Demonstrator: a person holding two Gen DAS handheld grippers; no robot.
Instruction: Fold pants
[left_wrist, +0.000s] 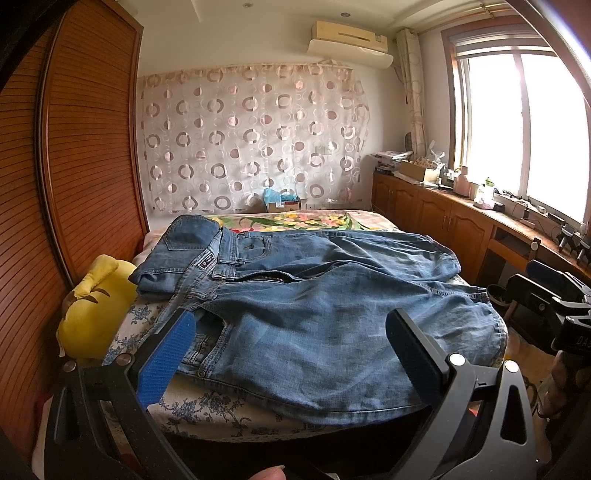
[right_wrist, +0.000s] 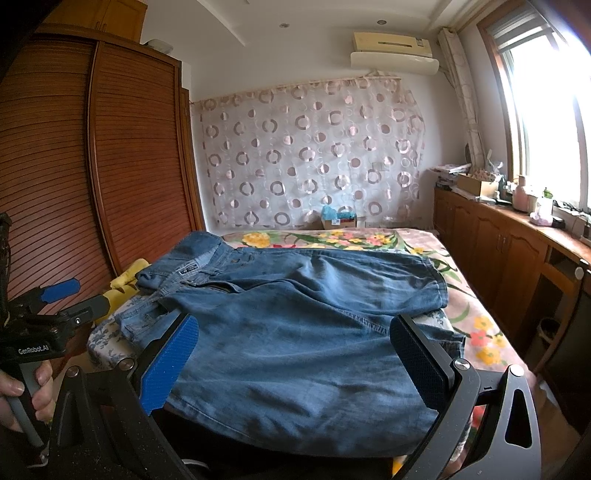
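Both my wrist cameras sit low at near edge of bed (left_wrist: 229, 413), facing far curtained wall (left_wrist: 251, 140). Left view stands nearer wardrobe-side corner; right view nearer window side. Shared: jeans (right_wrist: 295, 332), bed, wall.

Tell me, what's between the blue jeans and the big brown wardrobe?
A yellow plush toy sits on the bed, wedged between the jeans and the wardrobe. The left wrist view shows it best; the right wrist view shows just a yellow bit.

Faded denim jeans (left_wrist: 314, 295) look soft and matt; the slatted wooden wardrobe (left_wrist: 88, 147) shines faintly, and the curtain (left_wrist: 251, 140) is sheer.
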